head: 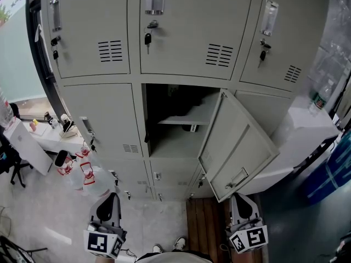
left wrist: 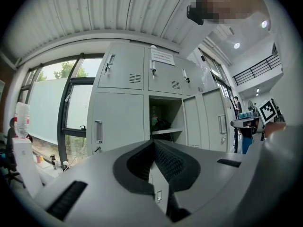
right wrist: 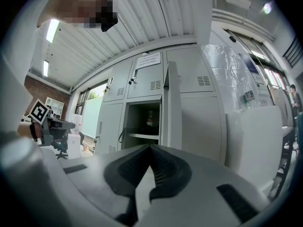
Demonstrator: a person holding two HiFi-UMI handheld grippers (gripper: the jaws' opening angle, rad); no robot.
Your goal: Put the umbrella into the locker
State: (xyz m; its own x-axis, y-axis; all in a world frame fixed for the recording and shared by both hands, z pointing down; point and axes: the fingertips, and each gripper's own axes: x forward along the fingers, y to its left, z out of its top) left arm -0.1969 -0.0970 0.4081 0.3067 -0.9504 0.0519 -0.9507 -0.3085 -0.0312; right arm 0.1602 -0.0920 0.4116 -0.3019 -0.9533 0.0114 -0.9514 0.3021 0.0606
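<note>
Head view: left gripper (head: 108,204) and right gripper (head: 241,204) sit low before the open locker (head: 164,144), with a dark bundle (head: 186,113) (the umbrella, I'd guess) on its shelf (head: 174,121). Left gripper view: clenched, empty. Right gripper view: same. Stowing looks done, so next is probably nudging the door (head: 236,147) shut.

Grey metal lockers (head: 181,32) filled the far wall. To their left ran a dark-framed window (left wrist: 45,108), frosted in its lower panes, with daylight and trees above. The ceiling (left wrist: 109,8) was ribbed and white, and round lamps (left wrist: 236,45) were lit toward the right. The near floor (head: 49,212) was pale, with a wooden strip (head: 204,223) and darker flooring (head: 296,218) on the right. A white desk (head: 46,138) stood at the left. A white unit (head: 310,127), perhaps a fridge, stood just right of the lockers.
</note>
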